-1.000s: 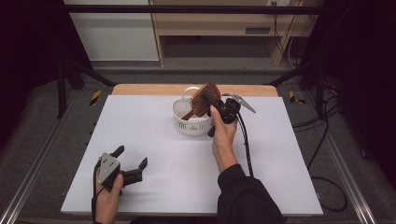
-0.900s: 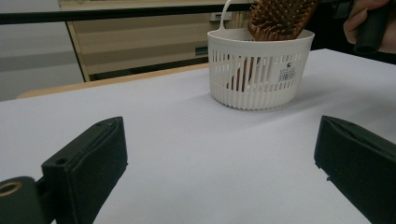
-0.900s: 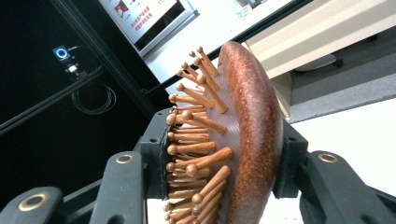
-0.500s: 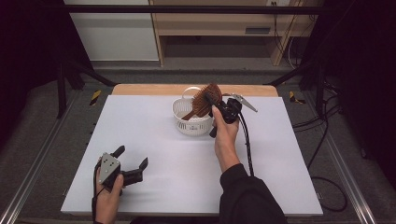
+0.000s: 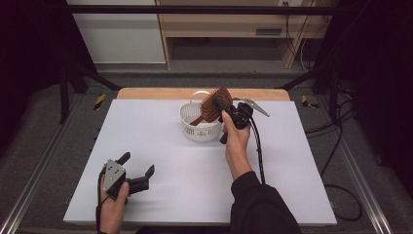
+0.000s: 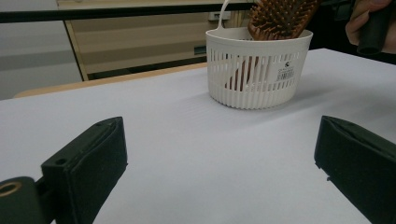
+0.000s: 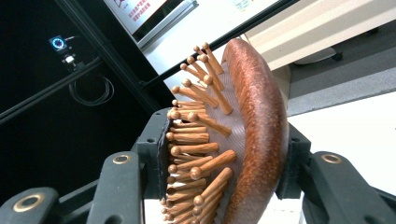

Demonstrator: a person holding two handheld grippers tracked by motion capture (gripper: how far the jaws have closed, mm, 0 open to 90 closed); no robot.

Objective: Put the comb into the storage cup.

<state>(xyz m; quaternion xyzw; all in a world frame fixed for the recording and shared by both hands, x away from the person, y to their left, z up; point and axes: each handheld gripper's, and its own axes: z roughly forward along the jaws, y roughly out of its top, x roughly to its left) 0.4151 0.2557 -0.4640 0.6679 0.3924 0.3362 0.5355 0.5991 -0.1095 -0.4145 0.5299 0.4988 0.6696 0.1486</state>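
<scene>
Right hand-held gripper (image 5: 229, 111) is clamped on the hairbrush (image 5: 215, 104) head, over the white basket (image 5: 199, 127) at the table (image 5: 160, 161) far-centre. Judging: keep grip firm, lower w/ handle leading. Long axis slants, handle down-left into basket, head up-right. Left hand-held gripper (image 5: 138, 176) rests near front edge, jaws apart, empty.

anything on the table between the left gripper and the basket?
Nothing. In the left gripper view, bare white table runs from the open jaws of the left gripper to the white basket, which holds a wooden hairbrush.
</scene>
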